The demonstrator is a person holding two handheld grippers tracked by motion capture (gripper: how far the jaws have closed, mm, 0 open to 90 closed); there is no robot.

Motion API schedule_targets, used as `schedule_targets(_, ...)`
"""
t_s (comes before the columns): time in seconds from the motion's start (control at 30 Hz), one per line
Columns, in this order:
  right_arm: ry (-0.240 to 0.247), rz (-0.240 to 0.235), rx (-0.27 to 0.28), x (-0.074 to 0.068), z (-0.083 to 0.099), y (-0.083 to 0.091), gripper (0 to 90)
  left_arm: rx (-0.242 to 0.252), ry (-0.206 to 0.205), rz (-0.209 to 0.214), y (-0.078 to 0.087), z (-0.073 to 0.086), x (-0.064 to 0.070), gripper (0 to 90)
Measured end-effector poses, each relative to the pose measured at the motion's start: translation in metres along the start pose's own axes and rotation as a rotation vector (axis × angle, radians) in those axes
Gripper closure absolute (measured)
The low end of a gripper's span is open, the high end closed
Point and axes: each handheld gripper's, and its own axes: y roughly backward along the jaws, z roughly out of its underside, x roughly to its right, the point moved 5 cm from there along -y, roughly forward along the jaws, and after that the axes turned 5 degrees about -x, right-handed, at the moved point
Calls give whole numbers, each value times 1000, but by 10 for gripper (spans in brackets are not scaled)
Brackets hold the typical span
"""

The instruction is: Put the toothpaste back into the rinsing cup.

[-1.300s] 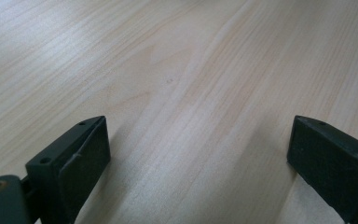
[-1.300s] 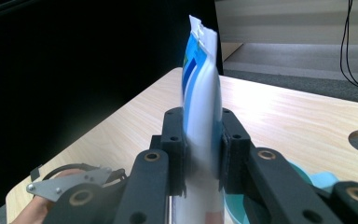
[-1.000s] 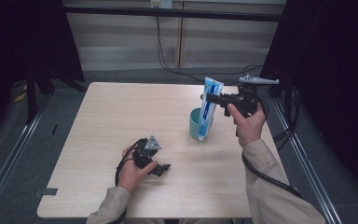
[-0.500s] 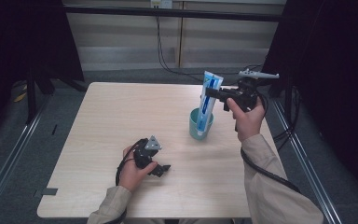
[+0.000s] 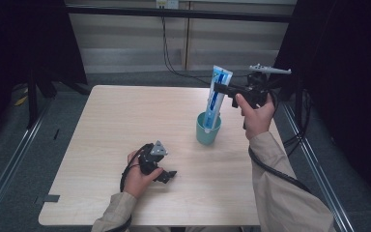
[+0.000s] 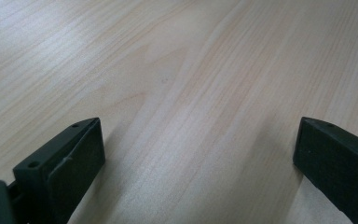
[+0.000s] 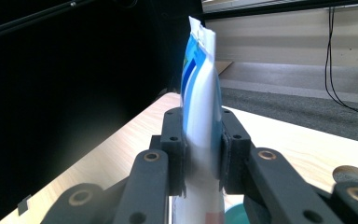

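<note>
A white and blue toothpaste tube (image 5: 218,96) stands upright with its cap end down inside a teal cup (image 5: 207,130) on the right half of the table. My right gripper (image 5: 221,90) is shut on the tube's upper part, held up in the air by a hand. In the right gripper view the tube (image 7: 200,116) is pinched between the two black jaws, and the cup's rim (image 7: 235,217) shows below. My left gripper (image 5: 166,175) rests low on the table near the front, open. Its fingers (image 6: 74,158) stand wide apart over bare wood.
The light wooden table (image 5: 125,121) has free room across its left and middle. Dark curtains and metal rails flank it on both sides. A cable (image 5: 270,166) trails from the right gripper along the sleeve.
The right gripper has lifted and moved slightly right with the tube, standing it more upright in the cup. The left gripper has not moved.
</note>
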Motion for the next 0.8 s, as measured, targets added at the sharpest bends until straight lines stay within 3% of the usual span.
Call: schedule_targets(0.8,-15,52,33,15,-18,-3,753,-3,0,0,0,0,0,15)
